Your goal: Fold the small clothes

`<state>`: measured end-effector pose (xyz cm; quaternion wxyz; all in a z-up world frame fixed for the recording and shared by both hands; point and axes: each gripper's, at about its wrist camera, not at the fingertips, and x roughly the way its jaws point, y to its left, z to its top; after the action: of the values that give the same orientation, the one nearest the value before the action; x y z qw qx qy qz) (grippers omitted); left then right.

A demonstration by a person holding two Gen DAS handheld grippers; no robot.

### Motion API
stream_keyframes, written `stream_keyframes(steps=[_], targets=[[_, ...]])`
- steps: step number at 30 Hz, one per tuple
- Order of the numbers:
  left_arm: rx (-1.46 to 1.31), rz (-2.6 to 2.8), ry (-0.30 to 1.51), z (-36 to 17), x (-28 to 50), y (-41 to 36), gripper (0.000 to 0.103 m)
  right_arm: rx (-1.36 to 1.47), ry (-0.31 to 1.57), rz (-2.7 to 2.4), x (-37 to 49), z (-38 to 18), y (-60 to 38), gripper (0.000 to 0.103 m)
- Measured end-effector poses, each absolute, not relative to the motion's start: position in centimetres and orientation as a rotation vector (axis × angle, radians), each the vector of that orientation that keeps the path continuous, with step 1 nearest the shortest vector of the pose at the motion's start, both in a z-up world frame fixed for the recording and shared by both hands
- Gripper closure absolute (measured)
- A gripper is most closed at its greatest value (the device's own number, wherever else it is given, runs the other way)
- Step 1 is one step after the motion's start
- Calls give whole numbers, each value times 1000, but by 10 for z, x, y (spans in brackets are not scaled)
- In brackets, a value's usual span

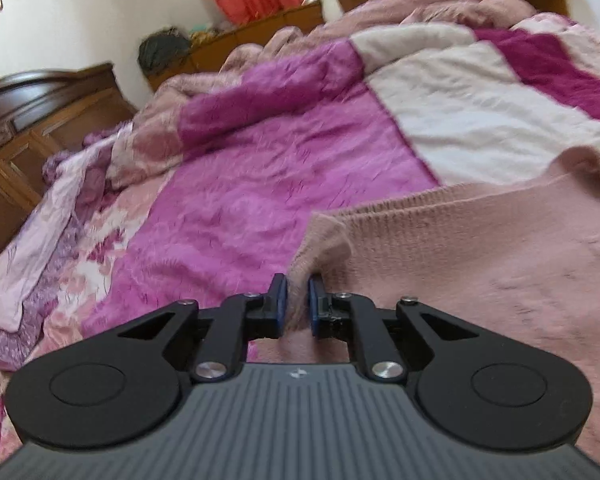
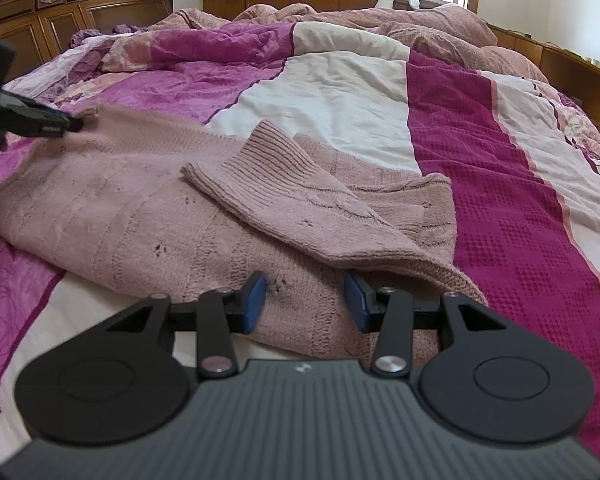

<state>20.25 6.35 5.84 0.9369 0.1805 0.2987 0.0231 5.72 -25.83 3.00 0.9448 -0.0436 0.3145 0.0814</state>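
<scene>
At six o'clock in the right wrist view, the right gripper is hovering low over the near edge of the pink knit sweater. Its blue-padded fingers are standing wide apart, straddling the knit fabric without pinching it.

At six o'clock in the left wrist view, the left gripper is gripping a bunched corner of the same sweater; its fingers are standing narrow, with a fold of knit pressed between the pads. In the right wrist view this gripper is appearing at nine o'clock, pinching the garment's far left corner.

Toward twelve o'clock from the right gripper, the sweater is lying spread across the bed, on a quilt of magenta and cream bands. One sleeve is lying folded inward over the body, its ribbed cuff pointing toward eleven o'clock.

Step in hand, as a judgement: the sleeve fold is appearing complete, and the body fold is being set up, with one corner secured and the other not yet taken.

Next move, as a judgement: the right fingers need closing on the near hem edge, catching both knit layers. Both grippers then need lifting together and travelling in parallel, so that the fold line is staying straight and the sleeve is not sliding out.

Farther off, at twelve o'clock, a rumpled pink blanket is lying before the wooden headboard.
</scene>
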Motion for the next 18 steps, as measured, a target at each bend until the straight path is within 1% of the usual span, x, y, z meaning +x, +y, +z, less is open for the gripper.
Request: stream_keyframes(steps=[3,4,6,13,18], targets=[[362,87,641,47,214,73,90,-90,641,168,57,32,-259,57],[340,91,650,46,215,78,86,-90,640,168,57,32,-260,57],[282,96,652,49,212,87,82,-87,639,167,56,34,-260,57],[220,49,636,76,168,87,77,-108,597,190,52,47,-253,57],[196,-15,648,81,125,71,75,-194,557,219,53,54,-239,57]])
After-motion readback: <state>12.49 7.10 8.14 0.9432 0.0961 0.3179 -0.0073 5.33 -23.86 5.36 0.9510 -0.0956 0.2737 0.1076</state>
